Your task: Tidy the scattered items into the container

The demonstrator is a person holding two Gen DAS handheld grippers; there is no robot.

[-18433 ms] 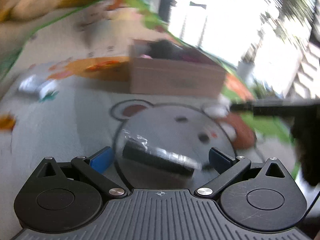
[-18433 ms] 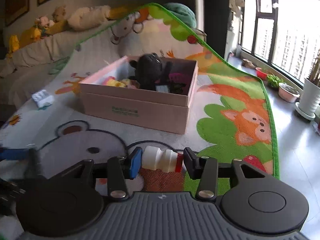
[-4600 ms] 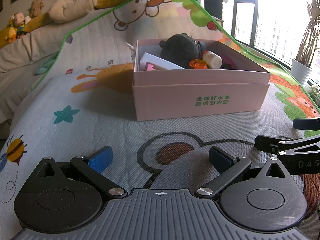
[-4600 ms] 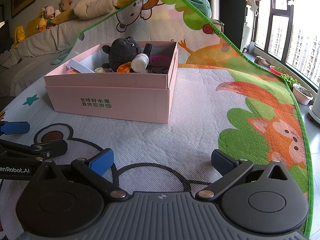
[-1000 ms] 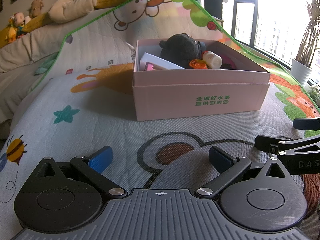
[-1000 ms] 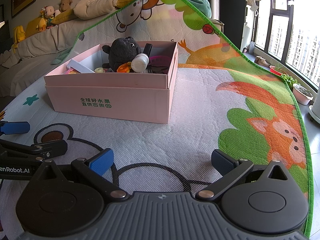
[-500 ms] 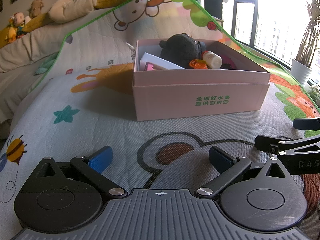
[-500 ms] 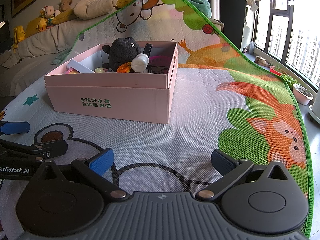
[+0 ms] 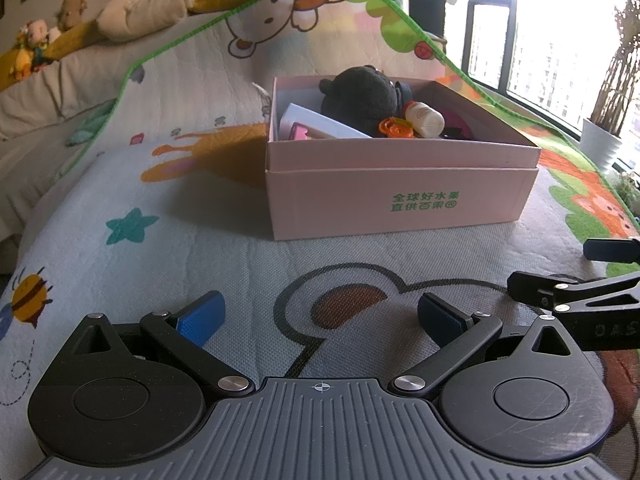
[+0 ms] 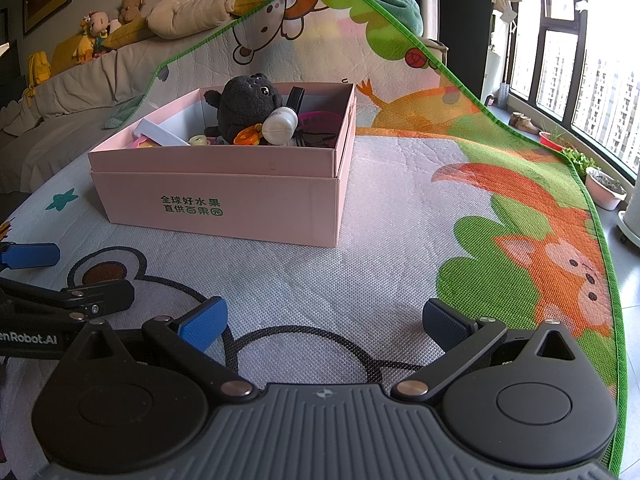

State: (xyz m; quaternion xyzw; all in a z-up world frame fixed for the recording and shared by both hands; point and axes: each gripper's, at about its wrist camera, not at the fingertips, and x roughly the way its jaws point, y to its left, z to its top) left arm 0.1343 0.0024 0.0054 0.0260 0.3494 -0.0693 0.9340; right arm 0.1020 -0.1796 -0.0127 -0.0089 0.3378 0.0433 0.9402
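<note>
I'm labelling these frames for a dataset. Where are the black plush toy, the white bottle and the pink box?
black plush toy [image 10: 248, 106], right wrist view, middle of its body
white bottle [image 10: 281, 125], right wrist view, its round base
pink box [image 9: 340, 204], left wrist view, bare front wall

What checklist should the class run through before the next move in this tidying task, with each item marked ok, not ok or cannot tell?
1. Left gripper open and holding nothing: ok.
2. Right gripper open and holding nothing: ok.
3. Pink box upright on the play mat, top open: ok.
4. Black plush toy, white bottle and orange toy inside the box: ok.
5. No loose items left on the visible mat: ok in both views; the area behind the grippers cannot be seen, so cannot tell overall.
6. Grippers apart from each other and from the box: ok.
</note>
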